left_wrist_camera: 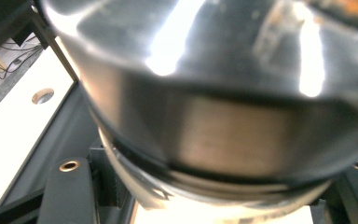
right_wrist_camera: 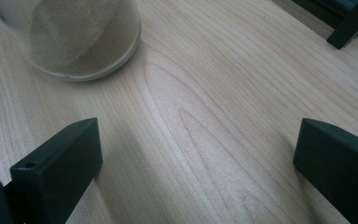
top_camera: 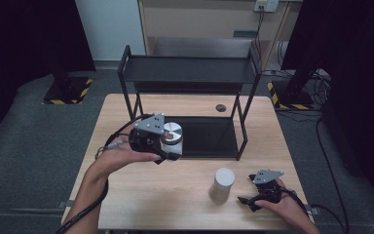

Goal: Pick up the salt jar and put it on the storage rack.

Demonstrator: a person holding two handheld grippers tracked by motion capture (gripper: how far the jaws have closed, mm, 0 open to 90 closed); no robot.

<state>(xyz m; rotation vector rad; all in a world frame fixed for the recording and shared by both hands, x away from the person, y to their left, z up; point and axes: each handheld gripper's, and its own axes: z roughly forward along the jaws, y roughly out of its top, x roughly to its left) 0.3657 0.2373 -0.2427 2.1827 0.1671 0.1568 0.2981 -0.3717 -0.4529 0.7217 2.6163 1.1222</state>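
While your left tool (top_camera: 168, 148) clamps the silver-lidded jar (top_camera: 171, 138) above the black shelf rack (top_camera: 190, 73), your right tool (top_camera: 253, 195) rests spread wide on the surface (top_camera: 175, 195), beside the white jar (top_camera: 222, 185).

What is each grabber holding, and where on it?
The left gripper holds a shiny metal jar by its side, lifted in front of the black rack. The right gripper holds nothing; its jaws stand open near the white jar.
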